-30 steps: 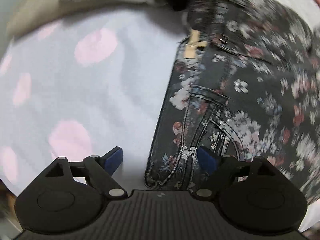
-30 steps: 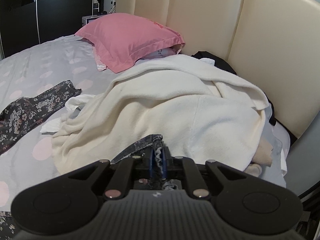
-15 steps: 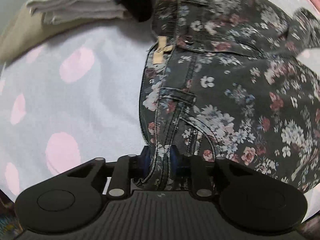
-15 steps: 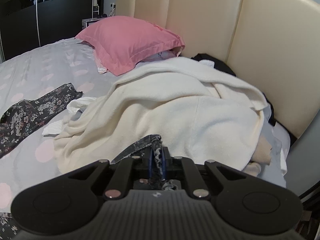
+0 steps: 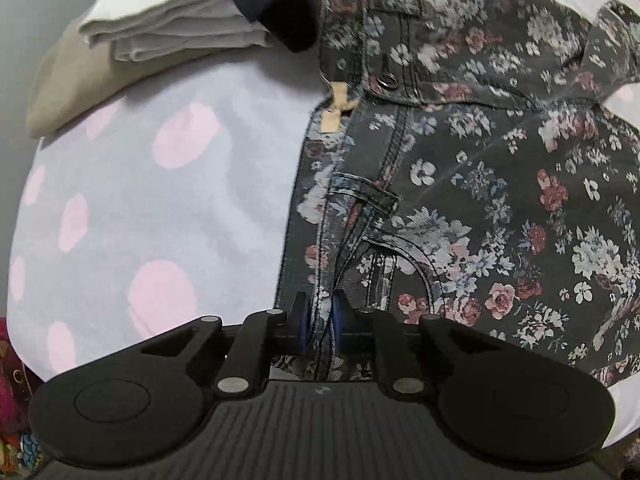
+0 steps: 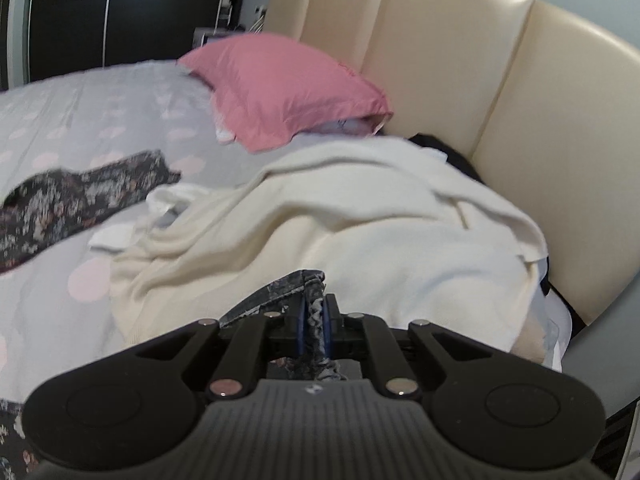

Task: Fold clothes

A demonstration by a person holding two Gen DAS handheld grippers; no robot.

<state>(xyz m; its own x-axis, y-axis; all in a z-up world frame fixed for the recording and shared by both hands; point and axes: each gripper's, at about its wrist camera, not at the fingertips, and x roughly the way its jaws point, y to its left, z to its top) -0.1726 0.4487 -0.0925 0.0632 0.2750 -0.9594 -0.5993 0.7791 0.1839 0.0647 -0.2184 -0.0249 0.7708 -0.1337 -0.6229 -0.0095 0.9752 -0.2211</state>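
Floral trousers (image 5: 480,208) clamped in both hand-held grippers (image 5: 318,320) (image 6: 314,320), left closing, over pink-dotted bedsheet (image 5: 160,200), cream headboard (image 6: 460,80) behind

A dotted grey bed sheet (image 5: 168,208) carries floral trousers (image 5: 500,208), folded laundry (image 5: 172,28), cream blanket (image 6: 360,232), pink pillow (image 6: 288,88).

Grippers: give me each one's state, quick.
Left gripper: closing, pads already pinching the floral trousers at the waist edge.
Right gripper: shut on floral fabric.
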